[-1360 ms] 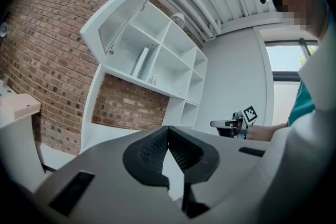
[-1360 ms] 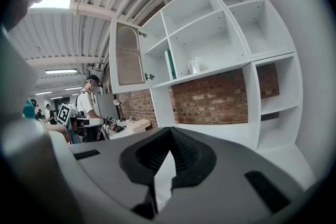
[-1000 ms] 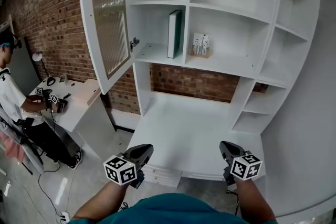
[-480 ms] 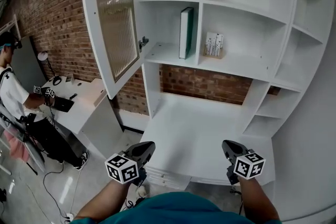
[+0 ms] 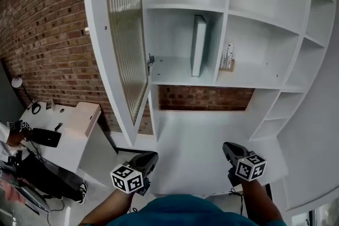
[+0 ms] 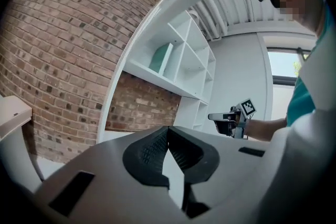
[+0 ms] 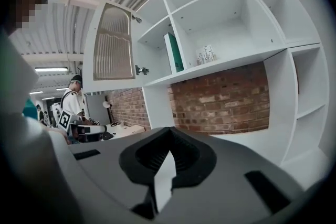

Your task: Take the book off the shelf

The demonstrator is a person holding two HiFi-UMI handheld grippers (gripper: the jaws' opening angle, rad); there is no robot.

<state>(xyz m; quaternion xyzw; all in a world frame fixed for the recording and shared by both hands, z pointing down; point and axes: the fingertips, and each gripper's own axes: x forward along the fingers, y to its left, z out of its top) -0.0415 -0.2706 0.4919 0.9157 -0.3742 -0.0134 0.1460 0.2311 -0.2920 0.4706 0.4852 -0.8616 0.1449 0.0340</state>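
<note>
The book, white-spined with a green cover, stands upright on a white shelf, against the compartment's right wall. It also shows in the left gripper view and the right gripper view. My left gripper is held low in front of the desk, far below the book, shut and holding nothing. My right gripper is level with it further right, also shut and holding nothing. Both point toward the shelf unit.
An open ribbed-glass cabinet door juts out left of the book's compartment. A small holder with slim items sits in the compartment to the right. The white desk top lies below, brick wall behind. A person's hand is at a side desk.
The shelf unit has grown larger and slid right in the head view. Both grippers stayed low and shut as they travelled along. The person at the side desk has slipped almost out at the left edge.
</note>
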